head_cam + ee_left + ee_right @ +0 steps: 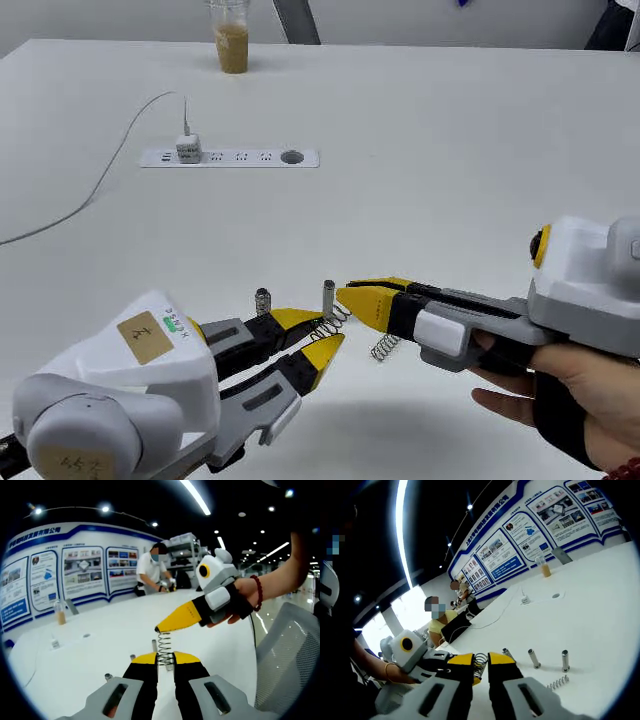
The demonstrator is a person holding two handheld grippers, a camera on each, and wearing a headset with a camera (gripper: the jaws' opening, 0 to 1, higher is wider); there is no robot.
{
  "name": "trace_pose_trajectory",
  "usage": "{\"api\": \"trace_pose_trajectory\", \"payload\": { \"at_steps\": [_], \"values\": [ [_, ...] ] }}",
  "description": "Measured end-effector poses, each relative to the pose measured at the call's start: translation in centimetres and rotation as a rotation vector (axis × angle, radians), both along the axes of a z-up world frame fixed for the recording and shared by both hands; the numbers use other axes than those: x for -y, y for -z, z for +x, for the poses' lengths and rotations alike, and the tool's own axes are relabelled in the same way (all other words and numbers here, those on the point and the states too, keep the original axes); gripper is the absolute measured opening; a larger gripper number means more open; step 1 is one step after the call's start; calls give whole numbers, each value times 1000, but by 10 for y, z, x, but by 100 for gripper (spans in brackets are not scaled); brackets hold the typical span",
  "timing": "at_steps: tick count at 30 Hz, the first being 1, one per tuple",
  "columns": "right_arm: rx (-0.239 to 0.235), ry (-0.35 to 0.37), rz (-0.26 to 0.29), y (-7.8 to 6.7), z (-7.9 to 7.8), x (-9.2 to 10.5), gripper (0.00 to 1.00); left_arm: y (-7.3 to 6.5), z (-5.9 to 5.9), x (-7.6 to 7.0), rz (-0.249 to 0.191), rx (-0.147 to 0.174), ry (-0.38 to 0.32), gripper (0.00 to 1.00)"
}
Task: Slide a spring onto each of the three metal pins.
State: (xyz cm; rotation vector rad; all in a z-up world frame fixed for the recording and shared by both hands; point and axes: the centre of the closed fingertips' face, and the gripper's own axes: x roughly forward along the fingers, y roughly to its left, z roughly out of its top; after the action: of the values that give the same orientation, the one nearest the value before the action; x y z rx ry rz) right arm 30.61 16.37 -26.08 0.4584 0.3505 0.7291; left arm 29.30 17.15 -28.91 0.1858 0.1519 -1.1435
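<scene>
A small metal spring (333, 320) hangs in the air between my two grippers. The left gripper (322, 335) is shut on its lower end, and the spring (164, 650) stands up from between the yellow jaws. The right gripper (342, 293) comes in from the right with its tips closed on the spring's upper end; the same spring (480, 662) sits between its jaws. A bare pin (328, 295) stands just behind the spring. To the left stands a pin (263, 298) that looks ribbed, as if it carries a spring. A loose spring (385, 346) lies on the white table.
A white power strip (230, 157) with a charger (188, 148) and its cable lies at the back left. A cup of brown drink (232, 40) stands at the far edge. Two more pins (533, 657) (564, 660) show in the right gripper view. People sit in the background.
</scene>
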Motion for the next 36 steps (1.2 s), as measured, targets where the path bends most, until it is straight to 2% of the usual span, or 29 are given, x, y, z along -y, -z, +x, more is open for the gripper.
{"api": "trace_pose_trajectory", "payload": {
  "at_steps": [1,5,9,13,16,22,26,36],
  "values": [
    [3,1,-8,0,0,0,11,1,0,0,4,0,0,11],
    [21,21,-54,2,5,7,11,14,0,-1,65,-16,2,15],
    [41,29,-110,4,8,10,11,21,-2,-3,87,-42,3,18],
    [54,42,-144,6,13,15,11,25,-3,-4,96,-54,0,22],
    [79,52,-197,6,18,17,11,28,-3,-5,103,-67,-4,25],
    [111,52,-263,7,28,16,11,32,-4,-6,119,-69,-10,29],
    [133,45,-319,8,34,16,11,37,-4,-7,128,-94,-21,32],
    [158,40,-403,14,55,14,11,44,-4,-10,132,-117,-31,35]
  ]
}}
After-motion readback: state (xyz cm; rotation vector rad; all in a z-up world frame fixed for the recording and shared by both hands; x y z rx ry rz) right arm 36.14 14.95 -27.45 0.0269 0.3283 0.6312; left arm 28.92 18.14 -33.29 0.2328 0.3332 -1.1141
